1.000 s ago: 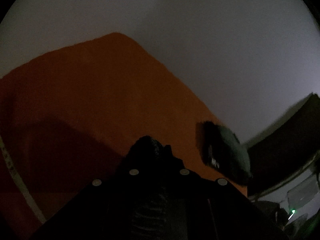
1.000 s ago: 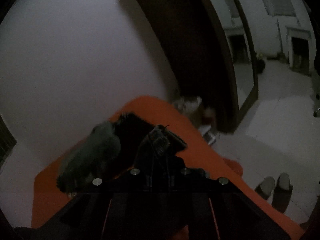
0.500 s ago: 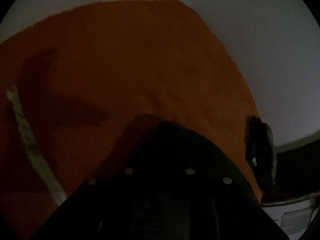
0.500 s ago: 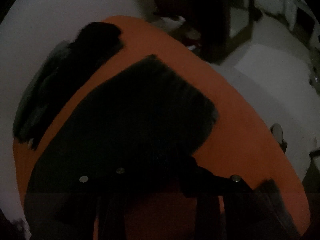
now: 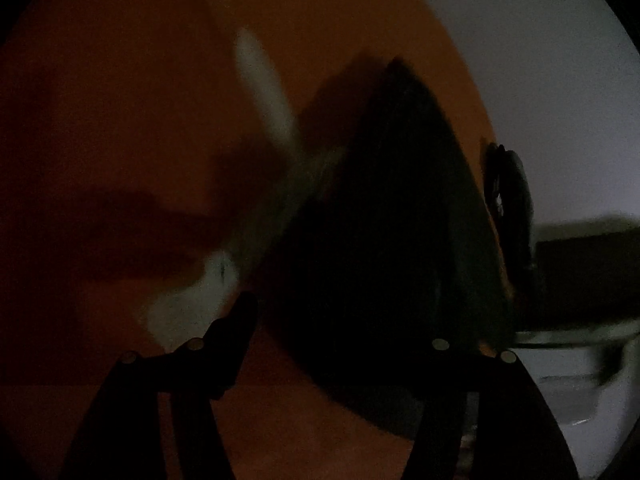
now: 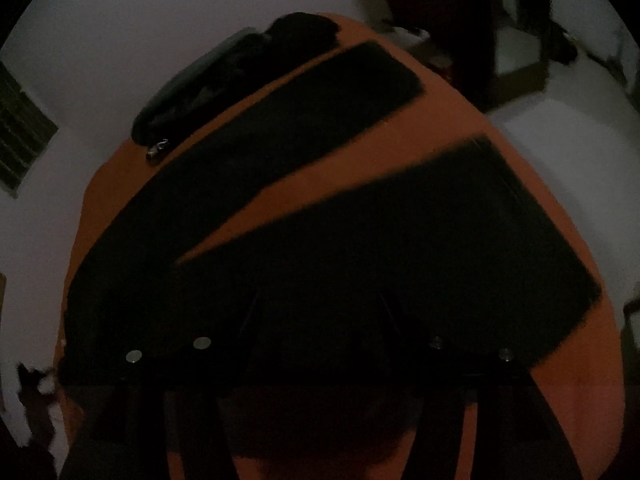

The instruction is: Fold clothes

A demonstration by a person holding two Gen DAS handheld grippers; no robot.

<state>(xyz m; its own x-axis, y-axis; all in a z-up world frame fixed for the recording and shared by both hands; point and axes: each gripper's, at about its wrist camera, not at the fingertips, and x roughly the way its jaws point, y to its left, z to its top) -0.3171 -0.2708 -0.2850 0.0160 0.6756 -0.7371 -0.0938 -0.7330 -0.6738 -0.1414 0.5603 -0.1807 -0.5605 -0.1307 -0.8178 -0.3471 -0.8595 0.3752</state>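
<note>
Item: black trousers (image 6: 280, 208), lying spread on an orange bed cover (image 6: 560, 360), dim light, both wrist views.

Nearest, right view: the right gripper (image 6: 320, 344) is standing with jaws parted, having just been opening; its fingers are lost against the dark cloth, and whether any fabric is sitting between them cannot be told. The waist end of the trousers is lying directly under and ahead of this gripper.

Long axis: the two legs are running away from the right gripper toward the far edge of the cover, splaying apart in a narrow V with orange showing between them. The right hand is judged the nearer one to the waist.

Nearest, left view: the left gripper (image 5: 340, 336) is also standing parted, having just been opening; its left finger (image 5: 236, 328) is showing clear over the orange cover, nothing visibly pinched. A dark fold of cloth (image 5: 392, 240) is rising just ahead and to the right of it. A pale strip (image 5: 260, 88) is lying further off on the cover, blurred.

Farthest: a dark heap of other clothing (image 6: 224, 76) is sitting at the cover's far edge, beside the further leg.

Brands, labels, writing: none is readable.
</note>
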